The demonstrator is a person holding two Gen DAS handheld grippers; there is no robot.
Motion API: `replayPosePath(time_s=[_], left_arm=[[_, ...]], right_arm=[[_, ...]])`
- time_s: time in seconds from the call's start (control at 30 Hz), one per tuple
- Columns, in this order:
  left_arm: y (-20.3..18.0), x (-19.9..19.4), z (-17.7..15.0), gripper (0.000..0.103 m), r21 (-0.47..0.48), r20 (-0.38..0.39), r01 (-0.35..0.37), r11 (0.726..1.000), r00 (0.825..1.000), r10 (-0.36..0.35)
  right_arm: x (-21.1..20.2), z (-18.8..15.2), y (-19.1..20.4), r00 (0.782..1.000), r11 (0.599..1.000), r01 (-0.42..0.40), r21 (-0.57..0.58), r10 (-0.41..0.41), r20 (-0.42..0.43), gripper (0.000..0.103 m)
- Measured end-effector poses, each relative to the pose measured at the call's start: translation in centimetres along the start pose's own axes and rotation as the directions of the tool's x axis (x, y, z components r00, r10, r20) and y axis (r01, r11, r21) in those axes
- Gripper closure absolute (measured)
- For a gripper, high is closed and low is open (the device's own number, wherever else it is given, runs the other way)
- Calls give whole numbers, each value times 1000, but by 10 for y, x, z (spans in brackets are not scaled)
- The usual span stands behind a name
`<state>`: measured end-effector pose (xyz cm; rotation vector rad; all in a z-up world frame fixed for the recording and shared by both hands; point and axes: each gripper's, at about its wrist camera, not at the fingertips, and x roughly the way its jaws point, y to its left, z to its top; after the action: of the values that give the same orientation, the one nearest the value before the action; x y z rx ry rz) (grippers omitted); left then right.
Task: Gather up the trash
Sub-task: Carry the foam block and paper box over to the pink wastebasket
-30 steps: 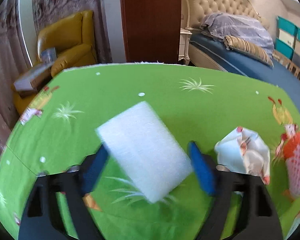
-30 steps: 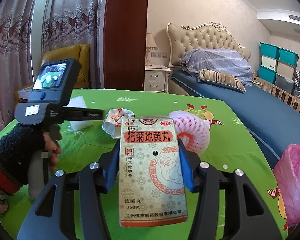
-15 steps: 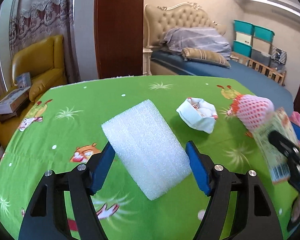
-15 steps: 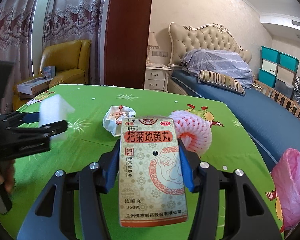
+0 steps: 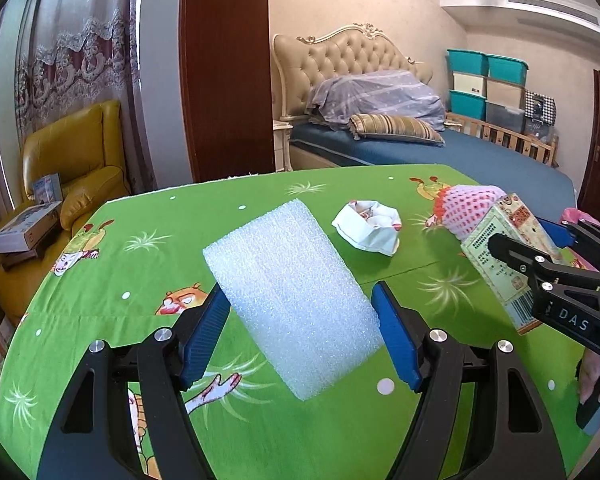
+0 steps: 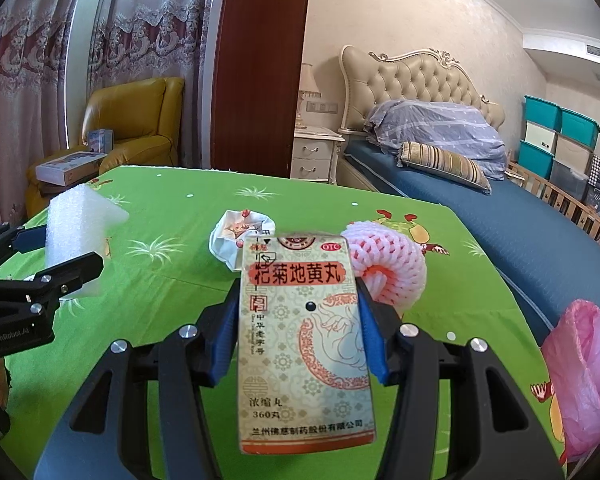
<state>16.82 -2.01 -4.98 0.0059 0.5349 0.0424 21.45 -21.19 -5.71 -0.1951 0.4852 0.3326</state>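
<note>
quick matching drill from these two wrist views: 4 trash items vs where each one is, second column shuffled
Items:
1. white foam block
2. medicine box
3. pink foam fruit net
4. crumpled white wrapper

Places:
A. lying on the green tablecloth, left of the fruit net in both views
B. between the left gripper fingers
C. on the cloth right behind the medicine box in the right wrist view
D. between the right gripper fingers

Pairs: 1-B, 2-D, 3-C, 4-A
</note>
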Motion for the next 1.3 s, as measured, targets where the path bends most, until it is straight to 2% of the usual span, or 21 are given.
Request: replayPosePath(time_s=[0.33, 0.97, 1.3], left_arm=[[-6, -20, -7, 34, 27, 26, 19, 999, 999, -19], [-55, -44, -10, 33, 126, 53, 110, 986, 992, -118], [-76, -54, -8, 33, 175, 59, 151, 973, 985, -163]], right_arm=[[-29, -12, 10, 1000, 1000, 6, -26, -6, 8, 52], [-77, -33, -9, 998, 999, 53, 1, -53, 30, 52], [-99, -46, -34, 995, 995, 89, 34, -91, 38, 51]])
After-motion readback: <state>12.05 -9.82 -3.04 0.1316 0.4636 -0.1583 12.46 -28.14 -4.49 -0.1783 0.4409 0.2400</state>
